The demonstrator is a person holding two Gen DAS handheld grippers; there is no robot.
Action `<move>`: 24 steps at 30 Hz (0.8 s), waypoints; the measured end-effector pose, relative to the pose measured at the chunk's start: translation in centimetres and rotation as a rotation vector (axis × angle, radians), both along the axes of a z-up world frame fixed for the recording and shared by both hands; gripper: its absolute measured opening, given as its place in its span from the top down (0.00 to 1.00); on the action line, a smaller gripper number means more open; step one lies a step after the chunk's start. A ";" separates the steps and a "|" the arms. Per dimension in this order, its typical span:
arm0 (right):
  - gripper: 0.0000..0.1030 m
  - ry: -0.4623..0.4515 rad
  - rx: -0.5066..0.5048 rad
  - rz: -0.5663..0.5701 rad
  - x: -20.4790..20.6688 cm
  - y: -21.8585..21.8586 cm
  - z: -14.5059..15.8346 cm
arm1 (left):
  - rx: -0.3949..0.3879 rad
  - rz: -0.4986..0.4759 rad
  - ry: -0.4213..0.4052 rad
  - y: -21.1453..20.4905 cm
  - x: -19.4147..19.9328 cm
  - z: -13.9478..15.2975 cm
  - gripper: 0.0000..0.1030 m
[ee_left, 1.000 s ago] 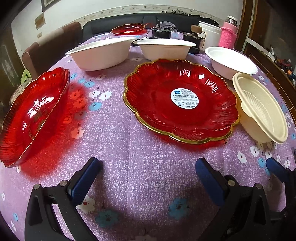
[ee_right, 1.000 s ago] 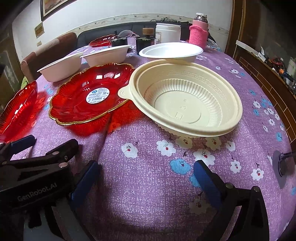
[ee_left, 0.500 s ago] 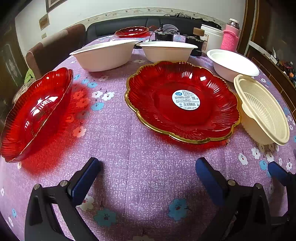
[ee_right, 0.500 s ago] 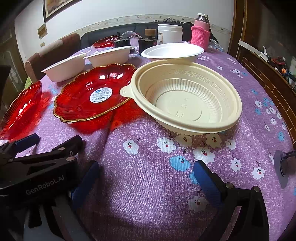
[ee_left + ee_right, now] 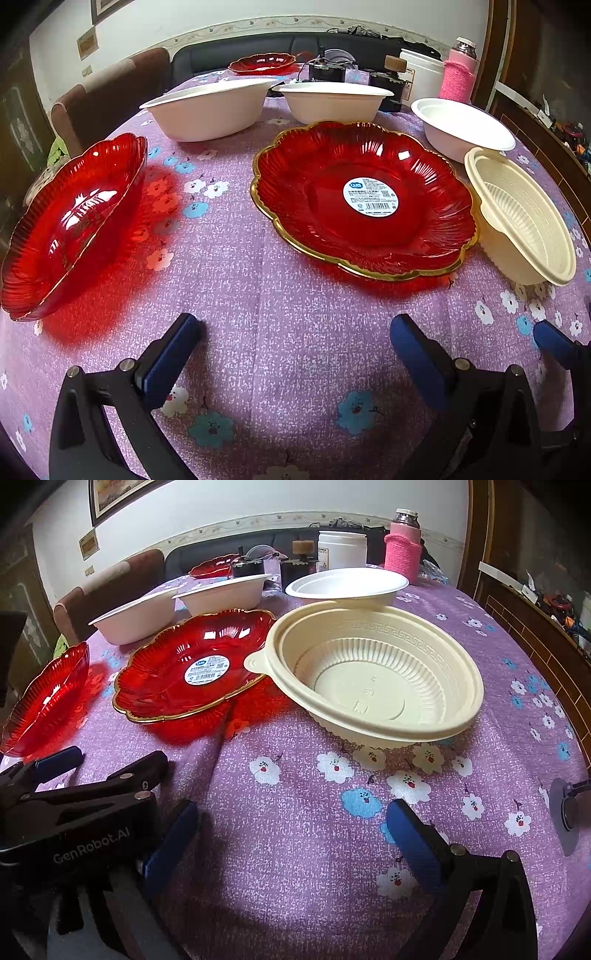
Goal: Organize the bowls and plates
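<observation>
Both grippers spread wide and empty over the near edge of the table

The left gripper (image 5: 295,343) faces the gold-rimmed red plate (image 5: 364,199) at mid-table; the right gripper (image 5: 291,823) faces the cream plastic bowl (image 5: 373,679) beside it. Both look light, stiff and slippery: pinch the rims.

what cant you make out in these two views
- Sticker text on the gold-rimmed red plate: too small, both views.
- Far red plate: partly hidden behind a black device, right view.
- Left red plate: cut off by the frame edge, right view.
- White jar label: too small.
</observation>
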State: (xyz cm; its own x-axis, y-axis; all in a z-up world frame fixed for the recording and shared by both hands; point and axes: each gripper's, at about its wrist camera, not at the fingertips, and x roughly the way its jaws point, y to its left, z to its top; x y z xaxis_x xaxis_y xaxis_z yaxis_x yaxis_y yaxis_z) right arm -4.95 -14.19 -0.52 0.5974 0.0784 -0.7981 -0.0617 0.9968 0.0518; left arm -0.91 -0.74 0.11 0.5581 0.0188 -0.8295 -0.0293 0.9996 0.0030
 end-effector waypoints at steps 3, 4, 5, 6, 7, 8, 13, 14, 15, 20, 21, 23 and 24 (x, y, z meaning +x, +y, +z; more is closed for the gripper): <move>0.00 -0.007 0.019 0.019 -0.2 0.0 0.1 | -0.021 -0.012 0.005 0.5 -0.4 0.2 0.00; 0.00 -0.008 0.025 0.019 -0.2 -0.1 0.1 | -0.033 -0.006 0.008 0.8 -0.6 0.3 0.00; 0.00 -0.010 0.033 0.019 -0.3 -0.2 0.1 | -0.059 0.002 0.009 1.4 -1.1 0.5 0.00; 0.01 -0.013 0.044 0.017 -0.3 -0.4 0.2 | -0.086 0.008 0.006 1.9 -1.6 0.8 0.00; 0.01 -0.014 0.051 0.016 -0.3 -0.5 0.2 | -0.110 0.010 -0.004 2.3 -2.1 1.3 0.00; 0.01 -0.015 0.056 0.014 -0.3 -0.6 0.2 | -0.127 0.005 -0.022 2.7 -2.7 1.9 0.00; 0.01 -0.014 0.055 0.013 -0.4 -0.7 0.2 | -0.175 -0.040 -0.144 4.4 -6.5 6.0 0.00; 0.01 -0.014 0.054 0.012 -0.4 -0.8 0.2 | -0.199 -0.047 -0.162 4.9 -7.4 6.9 0.00; 0.01 -0.014 0.056 0.011 -0.4 -0.8 0.3 | -0.229 -0.051 -0.184 5.7 -8.4 8.0 0.00; 0.05 -0.056 0.059 0.005 -2.1 -0.7 1.3 | -0.244 -0.031 -0.347 9.1 -12.9 13.5 0.00; 0.05 -0.080 0.046 0.003 -2.9 -0.6 1.9 | -0.229 -0.016 -0.390 9.9 -14.0 14.8 0.00; 0.05 -0.160 0.022 -0.010 -4.6 -0.1 3.8 | -0.214 0.010 -0.453 11.2 -15.5 16.7 0.00; 0.05 -0.204 0.006 -0.014 -5.5 0.2 4.7 | -0.211 0.023 -0.482 11.9 -16.3 17.5 0.00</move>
